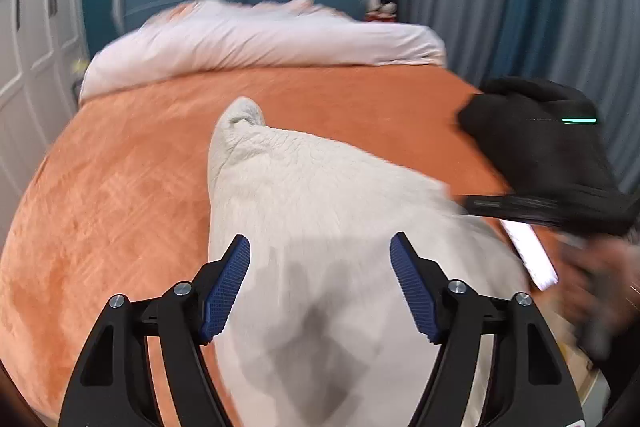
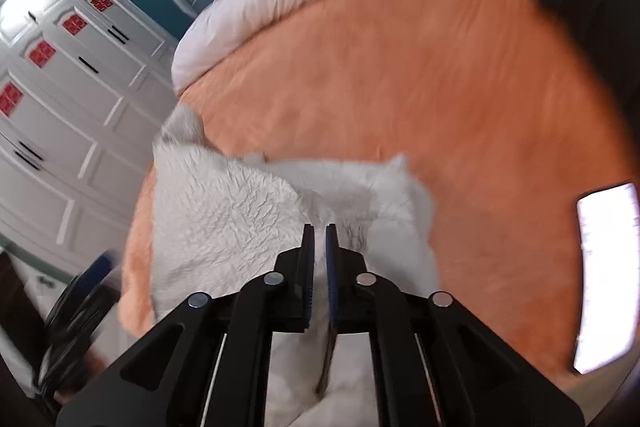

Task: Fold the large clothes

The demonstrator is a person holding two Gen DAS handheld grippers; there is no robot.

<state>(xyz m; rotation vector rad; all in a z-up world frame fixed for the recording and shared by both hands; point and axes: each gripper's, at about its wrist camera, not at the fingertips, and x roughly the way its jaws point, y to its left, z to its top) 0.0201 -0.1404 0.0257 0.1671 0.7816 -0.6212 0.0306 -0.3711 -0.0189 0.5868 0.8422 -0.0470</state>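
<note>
Both claws hung over the cream fleece garment (image 1: 320,195) lying on the orange bedspread (image 1: 120,187). Left gripper (image 1: 320,287) had its 2 blue pads spread wide above the fleece, holding nothing. Right gripper (image 2: 320,247) was pinched nearly closed, with a fold of the fleece apparently caught between its pads. A lit phone (image 2: 604,275) lay on the bedspread well to the side. This looked like mid-fold: 1 edge held, the other free. Next, the left would likely need to find a fresh edge or corner and close on it before another fold.
</note>
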